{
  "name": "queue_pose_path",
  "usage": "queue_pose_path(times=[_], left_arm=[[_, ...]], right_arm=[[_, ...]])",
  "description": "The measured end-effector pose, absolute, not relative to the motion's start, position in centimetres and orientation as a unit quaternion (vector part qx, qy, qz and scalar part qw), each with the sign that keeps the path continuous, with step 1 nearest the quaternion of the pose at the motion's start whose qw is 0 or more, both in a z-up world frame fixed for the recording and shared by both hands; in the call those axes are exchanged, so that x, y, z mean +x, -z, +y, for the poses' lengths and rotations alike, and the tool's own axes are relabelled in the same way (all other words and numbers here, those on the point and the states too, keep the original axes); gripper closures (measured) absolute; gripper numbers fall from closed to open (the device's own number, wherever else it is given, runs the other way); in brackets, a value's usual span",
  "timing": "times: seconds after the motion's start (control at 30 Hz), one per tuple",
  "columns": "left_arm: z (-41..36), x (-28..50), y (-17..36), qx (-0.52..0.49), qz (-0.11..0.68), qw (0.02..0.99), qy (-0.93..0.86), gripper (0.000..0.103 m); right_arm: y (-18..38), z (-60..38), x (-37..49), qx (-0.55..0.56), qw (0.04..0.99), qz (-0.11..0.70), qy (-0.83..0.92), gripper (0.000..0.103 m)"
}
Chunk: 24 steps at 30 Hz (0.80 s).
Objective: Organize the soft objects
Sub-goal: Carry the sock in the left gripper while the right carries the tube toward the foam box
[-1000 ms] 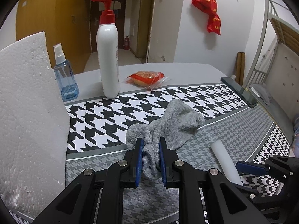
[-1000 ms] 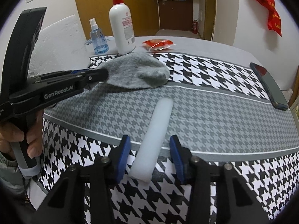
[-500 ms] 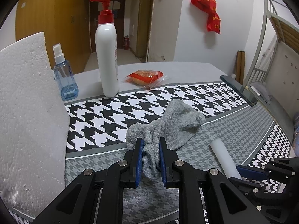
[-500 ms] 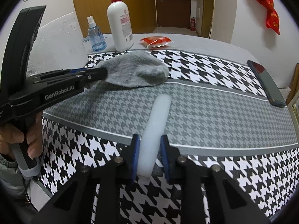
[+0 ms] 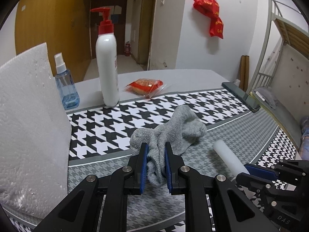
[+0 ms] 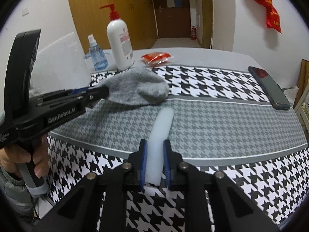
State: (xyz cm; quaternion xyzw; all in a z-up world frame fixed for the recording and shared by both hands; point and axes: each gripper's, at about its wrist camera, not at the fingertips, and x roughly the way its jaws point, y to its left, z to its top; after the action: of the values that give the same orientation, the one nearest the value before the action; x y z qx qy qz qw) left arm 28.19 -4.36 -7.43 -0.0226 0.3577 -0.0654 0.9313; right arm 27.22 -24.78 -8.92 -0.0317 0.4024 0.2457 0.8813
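A grey sock (image 5: 171, 133) lies bunched on the houndstooth cloth; it also shows in the right wrist view (image 6: 139, 89). My left gripper (image 5: 156, 152) is shut on the sock's near end. A white foam cylinder (image 6: 160, 127) lies lengthwise on the grey band of the cloth; it also shows in the left wrist view (image 5: 227, 156). My right gripper (image 6: 155, 154) is shut on the cylinder's near end, holding it a little off the cloth. The left gripper also shows from the side in the right wrist view (image 6: 102, 92).
A white pump bottle (image 5: 107, 67), a blue spray bottle (image 5: 65, 85) and a red snack packet (image 5: 145, 84) stand at the table's back. A white foam board (image 5: 29, 116) stands at the left. A dark phone (image 6: 268, 87) lies near the right edge.
My right gripper has closed on the foam cylinder and raised its near end. My left gripper stays shut on the sock, which has bunched up slightly.
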Motion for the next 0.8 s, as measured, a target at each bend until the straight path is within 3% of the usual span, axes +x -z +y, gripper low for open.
queue_pose_path(times=[0.8], left_arm=[[-6.1,23.0,2.1,0.0,0.307,0.946,0.101,0.085]], right_arm=[[5.2,-26.7,22.8,0.017,0.914,0.336,-0.227,0.083]])
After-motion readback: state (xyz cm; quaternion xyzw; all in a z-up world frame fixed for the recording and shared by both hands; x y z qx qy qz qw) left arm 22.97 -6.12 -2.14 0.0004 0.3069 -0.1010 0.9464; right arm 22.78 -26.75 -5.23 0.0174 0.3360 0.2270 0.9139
